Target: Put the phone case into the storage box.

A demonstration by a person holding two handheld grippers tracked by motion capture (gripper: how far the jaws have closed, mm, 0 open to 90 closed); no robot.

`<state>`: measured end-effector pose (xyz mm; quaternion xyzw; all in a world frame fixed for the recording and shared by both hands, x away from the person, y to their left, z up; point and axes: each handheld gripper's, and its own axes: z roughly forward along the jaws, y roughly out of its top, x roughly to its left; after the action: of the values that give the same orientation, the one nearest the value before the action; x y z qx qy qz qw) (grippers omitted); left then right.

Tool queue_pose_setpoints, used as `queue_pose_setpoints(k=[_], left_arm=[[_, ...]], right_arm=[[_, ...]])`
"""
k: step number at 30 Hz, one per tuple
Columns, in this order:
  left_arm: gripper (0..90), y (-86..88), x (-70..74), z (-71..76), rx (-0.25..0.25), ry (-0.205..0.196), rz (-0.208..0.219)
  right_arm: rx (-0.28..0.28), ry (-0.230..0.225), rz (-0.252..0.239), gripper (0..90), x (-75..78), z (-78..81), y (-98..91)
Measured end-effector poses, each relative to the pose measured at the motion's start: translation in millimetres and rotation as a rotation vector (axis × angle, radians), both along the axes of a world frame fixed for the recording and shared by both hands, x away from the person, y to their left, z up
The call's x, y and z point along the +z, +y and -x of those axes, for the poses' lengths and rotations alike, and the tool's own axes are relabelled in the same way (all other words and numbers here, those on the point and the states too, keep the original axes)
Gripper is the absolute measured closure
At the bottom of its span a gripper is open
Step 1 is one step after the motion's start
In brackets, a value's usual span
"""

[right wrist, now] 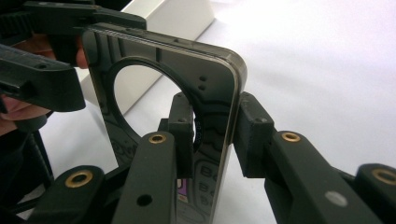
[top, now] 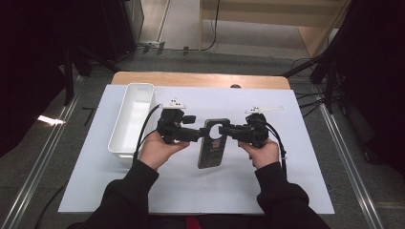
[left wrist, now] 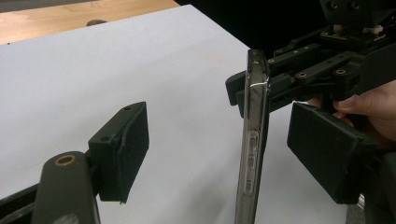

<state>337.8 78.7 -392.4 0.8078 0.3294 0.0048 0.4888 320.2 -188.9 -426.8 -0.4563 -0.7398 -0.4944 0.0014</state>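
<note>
A dark glossy phone case with a round camera hole stands on edge over the white sheet, between both hands. My right gripper is shut on its side edge, one pad on each face; it comes in from the right. My left gripper is open, and the case's thin edge stands between its two pads without touching either. The left gripper's jaws straddle the case's top left corner. From the left gripper view, the right gripper clamps the case farther off.
A long white bin lies at the left of the white sheet, close behind the left hand. The wooden table edge runs along the back. Dark stands and cables flank the table.
</note>
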Motion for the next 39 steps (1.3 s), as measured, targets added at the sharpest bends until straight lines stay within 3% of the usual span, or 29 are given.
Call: queue_pose_setpoints(k=[4,11,39], left_arm=[[21.8,0.2,0.7,-0.1,-0.004,0.019,0.010],[25.6,0.2,1.3,3.3,0.028,0.005,-0.017],[25.6,8.0,-2.1,-16.2,0.123,-0.012,-0.034]], right_arm=[[-0.020,0.012,0.015,70.0,-0.1,-0.8,-0.7],[-0.037,0.007,0.043,70.0,4.5,-0.7,2.8],[-0.128,0.063,0.116,70.0,15.6,-28.4,23.2]])
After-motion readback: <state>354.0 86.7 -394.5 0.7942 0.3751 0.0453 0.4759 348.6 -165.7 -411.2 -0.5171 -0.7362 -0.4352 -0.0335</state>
